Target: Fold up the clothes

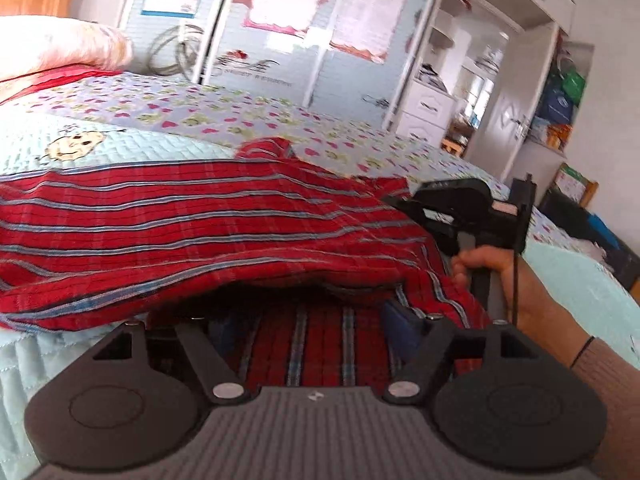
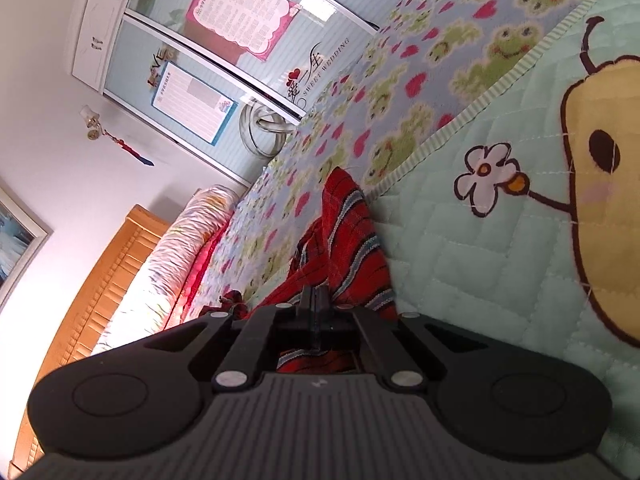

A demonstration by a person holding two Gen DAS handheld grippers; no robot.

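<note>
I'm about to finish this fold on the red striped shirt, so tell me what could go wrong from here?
1. The left gripper has open jaws with cloth draped over them, so pulling back could drag the red striped shirt and undo the fold.
2. The right gripper is shut on one bunched edge, so lifting may skew it.
3. The shirt lies near the bed edge and could slide off.

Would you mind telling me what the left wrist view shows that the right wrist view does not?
Only the left wrist view shows the person's right hand holding the right gripper from outside, a doorway, and shelves.

Only the right wrist view shows the wooden headboard, a framed picture, and the pear appliqué on the quilt.

Both show the red striped garment, the frog-print bedspread, the pillow and the wardrobe doors with posters.
</note>
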